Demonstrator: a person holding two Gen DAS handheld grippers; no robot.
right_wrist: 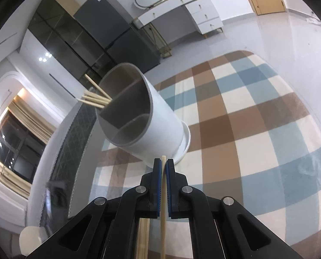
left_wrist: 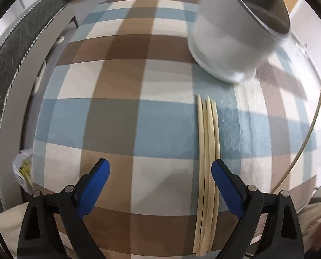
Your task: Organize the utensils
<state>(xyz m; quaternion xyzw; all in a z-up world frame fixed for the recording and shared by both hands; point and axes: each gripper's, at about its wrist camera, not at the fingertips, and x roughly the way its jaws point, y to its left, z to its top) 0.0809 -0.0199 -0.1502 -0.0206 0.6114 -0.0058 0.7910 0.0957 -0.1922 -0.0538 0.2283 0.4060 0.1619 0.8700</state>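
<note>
Wooden chopstick (right_wrist: 163,194) clamped in right jaws; only left's wide jaws show table chopsticks (left_wrist: 207,172).

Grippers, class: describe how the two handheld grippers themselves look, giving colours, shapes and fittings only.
Both match. The left gripper and right gripper have black plastic linkage arms with triangular cut-outs, joined by round silver pins. Each finger carries a blue pad; the right gripper's pads look finely ribbed. No cables, sleeves or markings show on them.
</note>
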